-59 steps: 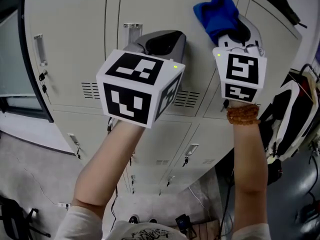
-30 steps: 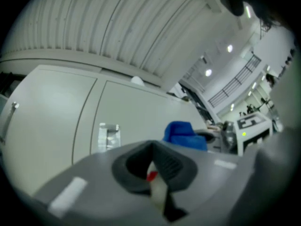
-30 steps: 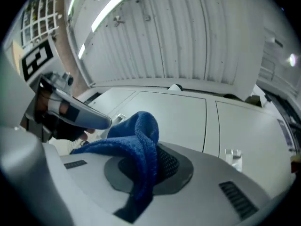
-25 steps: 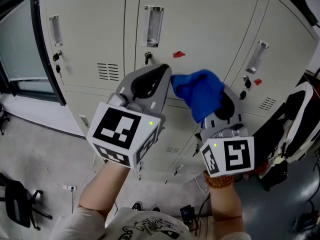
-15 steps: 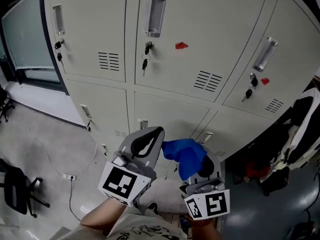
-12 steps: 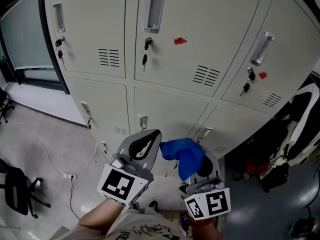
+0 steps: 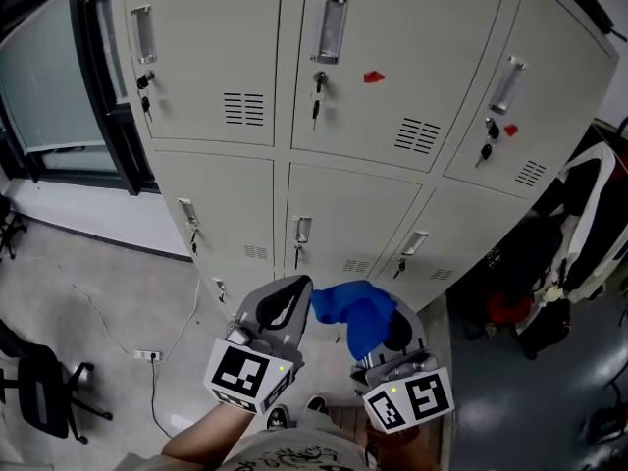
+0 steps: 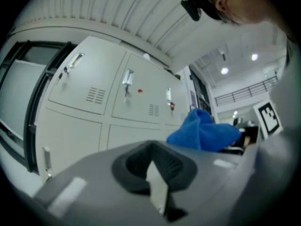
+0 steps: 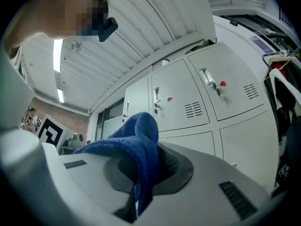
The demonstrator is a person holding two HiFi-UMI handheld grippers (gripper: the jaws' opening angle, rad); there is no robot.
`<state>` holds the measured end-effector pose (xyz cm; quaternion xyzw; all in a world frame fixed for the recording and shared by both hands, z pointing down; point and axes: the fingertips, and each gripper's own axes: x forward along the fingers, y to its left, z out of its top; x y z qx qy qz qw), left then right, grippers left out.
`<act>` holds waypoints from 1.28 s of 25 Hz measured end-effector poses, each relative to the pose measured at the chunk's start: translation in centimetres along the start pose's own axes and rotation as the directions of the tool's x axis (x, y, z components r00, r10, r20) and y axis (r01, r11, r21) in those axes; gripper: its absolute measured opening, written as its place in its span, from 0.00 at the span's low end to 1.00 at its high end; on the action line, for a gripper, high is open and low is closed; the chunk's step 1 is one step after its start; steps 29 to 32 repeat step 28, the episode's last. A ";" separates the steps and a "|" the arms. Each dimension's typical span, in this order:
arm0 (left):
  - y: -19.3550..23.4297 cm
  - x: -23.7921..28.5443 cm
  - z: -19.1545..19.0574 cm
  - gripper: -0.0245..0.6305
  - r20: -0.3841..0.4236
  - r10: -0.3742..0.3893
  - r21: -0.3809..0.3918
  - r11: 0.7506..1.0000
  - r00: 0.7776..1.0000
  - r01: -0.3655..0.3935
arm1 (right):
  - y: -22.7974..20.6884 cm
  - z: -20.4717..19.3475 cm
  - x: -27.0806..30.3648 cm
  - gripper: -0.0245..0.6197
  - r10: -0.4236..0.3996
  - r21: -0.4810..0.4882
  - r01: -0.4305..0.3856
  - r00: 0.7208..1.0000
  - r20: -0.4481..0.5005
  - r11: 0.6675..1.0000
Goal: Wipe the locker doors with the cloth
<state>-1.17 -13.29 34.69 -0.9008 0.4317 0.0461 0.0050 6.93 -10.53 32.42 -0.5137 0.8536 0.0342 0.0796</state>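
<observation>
Beige locker doors (image 7: 363,67) fill the head view, an upper row with handles, keys and red tags over a lower row (image 7: 334,224). Both grippers are low in the view, held back from the doors and touching none. My right gripper (image 7: 391,334) is shut on a bunched blue cloth (image 7: 355,312), which sticks up out of its jaws. In the right gripper view the cloth (image 9: 136,145) drapes over the gripper (image 9: 136,206). My left gripper (image 7: 292,290) sits beside it, shut and holding nothing; in its own view the gripper (image 8: 157,189) has the cloth (image 8: 202,133) to its right.
A black-framed window (image 7: 98,96) borders the lockers on the left. Dark bags and a jacket (image 7: 579,234) hang at the right. A black chair (image 7: 39,391) and a floor socket with a cable (image 7: 147,356) are at lower left.
Both grippers came down from the upper doors and away from the lockers, the cloth staying in the right one. More of the lower doors and floor shows.
</observation>
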 end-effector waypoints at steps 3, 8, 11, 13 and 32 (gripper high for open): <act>0.4 -0.8 0.0 0.04 0.012 0.017 0.009 1.000 1.000 -0.017 | 0.9 0.0 -0.3 0.08 0.016 -0.012 -0.015 1.000 0.007 1.000; -0.3 -0.5 0.9 0.04 0.023 0.017 0.028 0.999 1.000 -0.017 | 0.6 0.9 -0.9 0.08 0.015 -0.037 -0.015 1.000 0.016 0.999; -0.9 0.0 1.4 0.04 0.037 0.021 0.034 0.999 0.999 -0.022 | 0.0 1.3 -1.5 0.08 0.007 -0.047 -0.006 1.000 0.018 0.999; -1.2 0.6 1.5 0.04 0.050 0.010 0.023 1.000 0.999 -0.011 | -0.3 1.3 -1.8 0.08 0.002 -0.045 -0.001 1.000 0.017 0.999; -1.9 2.0 1.8 0.04 0.052 0.002 0.035 0.999 0.999 -0.004 | -1.5 1.7 -1.8 0.08 0.009 -0.051 -0.008 1.000 0.027 0.999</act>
